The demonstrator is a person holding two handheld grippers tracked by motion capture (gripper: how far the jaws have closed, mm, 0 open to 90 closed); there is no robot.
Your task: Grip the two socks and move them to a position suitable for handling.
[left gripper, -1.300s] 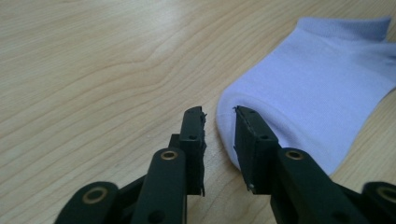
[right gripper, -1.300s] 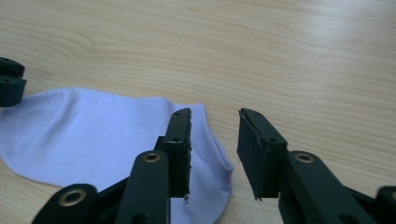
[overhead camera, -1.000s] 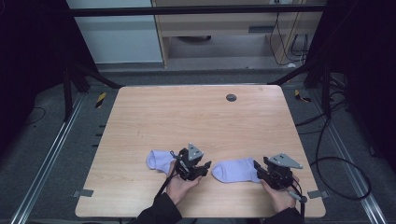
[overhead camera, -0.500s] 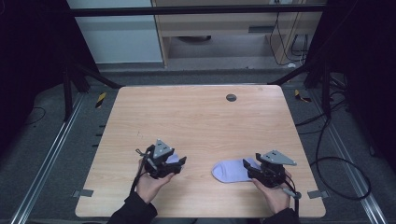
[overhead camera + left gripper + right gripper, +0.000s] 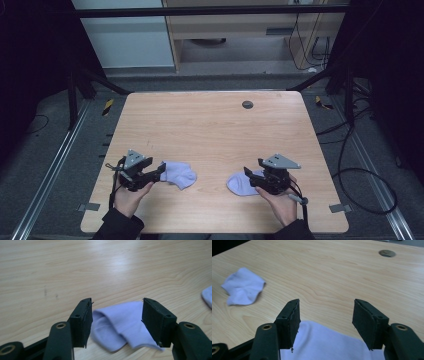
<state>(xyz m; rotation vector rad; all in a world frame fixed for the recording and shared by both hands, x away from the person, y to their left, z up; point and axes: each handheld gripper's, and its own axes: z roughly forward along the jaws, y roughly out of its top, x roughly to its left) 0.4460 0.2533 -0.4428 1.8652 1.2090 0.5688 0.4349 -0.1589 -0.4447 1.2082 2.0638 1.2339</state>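
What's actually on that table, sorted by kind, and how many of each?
Lilac socks: 2, the left sock and the right sock, lying apart on the table
Handheld grippers: 2, the left gripper and the right gripper, both with jaws open
Total: 4

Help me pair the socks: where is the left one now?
In the high view, the left sock lies flat near the table's front edge, just right of the open left gripper.
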